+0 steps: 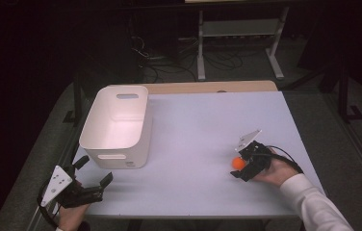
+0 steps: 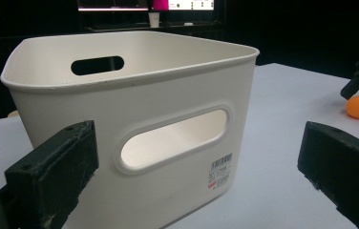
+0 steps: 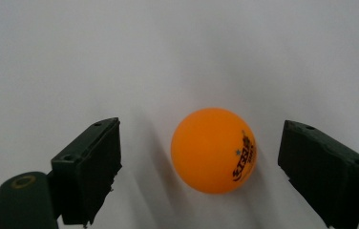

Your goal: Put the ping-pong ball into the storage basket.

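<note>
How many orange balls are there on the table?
1. The orange ball lies on the table near its right edge, between the open jaws of the right gripper. The white bin looks empty inside.

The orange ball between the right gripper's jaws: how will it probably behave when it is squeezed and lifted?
The orange ball looks smooth and round, so it may roll away or slip. The right gripper has gaps both sides. Probably light, table-tennis type.

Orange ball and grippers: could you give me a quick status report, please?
Right gripper open, astride orange ball, pads not touching. Left gripper open, empty, facing white bin. Ball on table, nothing in the way.
</note>
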Motion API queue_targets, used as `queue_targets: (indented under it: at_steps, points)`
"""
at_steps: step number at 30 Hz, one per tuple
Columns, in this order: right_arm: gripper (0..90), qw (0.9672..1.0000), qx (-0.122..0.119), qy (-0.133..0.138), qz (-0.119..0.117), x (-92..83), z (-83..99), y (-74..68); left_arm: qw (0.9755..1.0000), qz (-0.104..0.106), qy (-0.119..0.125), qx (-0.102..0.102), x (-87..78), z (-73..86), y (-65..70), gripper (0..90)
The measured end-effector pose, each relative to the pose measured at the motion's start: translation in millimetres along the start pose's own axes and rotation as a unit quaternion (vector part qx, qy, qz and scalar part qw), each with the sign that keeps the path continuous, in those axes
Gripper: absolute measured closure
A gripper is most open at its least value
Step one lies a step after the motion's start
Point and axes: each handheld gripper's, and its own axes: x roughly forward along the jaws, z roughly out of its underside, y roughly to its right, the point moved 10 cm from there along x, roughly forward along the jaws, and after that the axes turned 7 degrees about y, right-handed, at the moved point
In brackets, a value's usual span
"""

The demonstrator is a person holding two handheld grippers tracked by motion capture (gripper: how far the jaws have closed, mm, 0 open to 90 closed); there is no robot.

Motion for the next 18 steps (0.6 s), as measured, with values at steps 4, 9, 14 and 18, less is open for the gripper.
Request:
queue_targets:
  at_steps: [4,9,14,18]
  points:
    - [18.2,1.0,0.001,-0.009,0.003,1.4,2.5,0.0,1.0,0.0,-0.001,0.0,-0.1,0.1,-0.1,0.0]
    - [23.6,1.0,-0.001,-0.008,0.003,-0.5,2.0,0.6,1.0,0.0,-0.001,0.0,0.0,0.3,-0.1,0.0]
    - [31.1,1.0,-0.001,-0.006,0.004,-1.7,2.4,1.5,1.0,0.0,-0.001,0.0,-0.1,0.3,-0.1,0.0]
    - [41.1,0.9999,0.008,-0.008,0.007,-2.0,3.6,2.8,1.0,0.0,-0.003,0.0,-0.2,0.7,-0.1,0.0]
